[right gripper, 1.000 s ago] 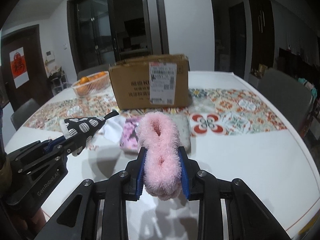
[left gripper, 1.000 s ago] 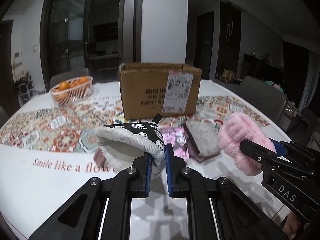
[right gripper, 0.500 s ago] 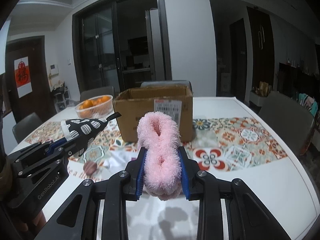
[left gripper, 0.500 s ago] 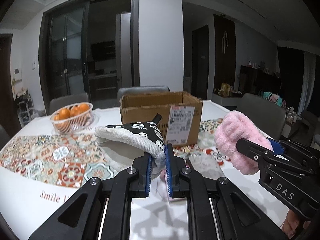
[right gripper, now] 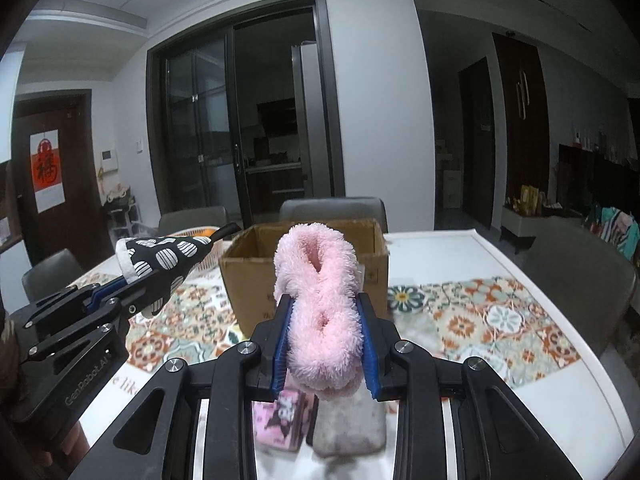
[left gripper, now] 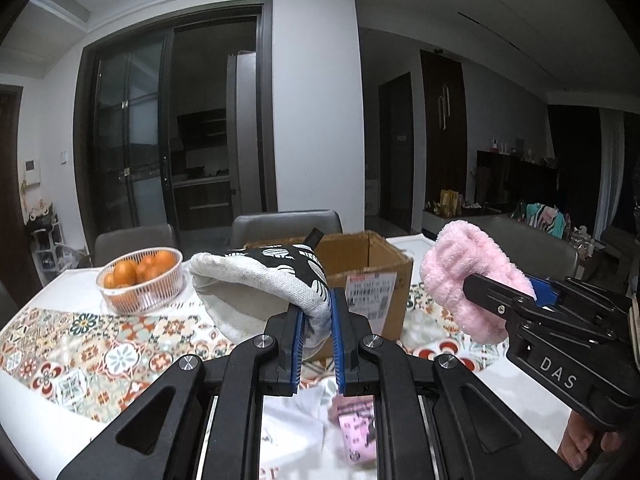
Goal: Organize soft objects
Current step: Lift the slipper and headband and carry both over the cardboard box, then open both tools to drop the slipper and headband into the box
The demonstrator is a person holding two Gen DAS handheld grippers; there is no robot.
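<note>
While our left tongs (left gripper: pixel 317 312) pinched the oven mitt (left gripper: pixel 256 280) and our right tongs (right gripper: pixel 323 326) the pink slipper (right gripper: pixel 320 304), both aloft, the box (right gripper: pixel 256 276) ahead seemingly awaited them.

Oven mitt (left gripper: pixel 276 280), black w/ white pattern, grey lining, held up above the worktop (left gripper: pixel 36 412), opening to left. Pink fluffy slipper (right gripper: pixel 320 304) also up in air, squeezed in middle. Both near the cardboard box (right gripper: pixel 248 280).

Table (right gripper: pixel 460 252) w/ patterned cloth (right gripper: pixel 480 320): cardboard box (right gripper: pixel 240 280), orange basket (left gripper: pixel 140 284).
</note>
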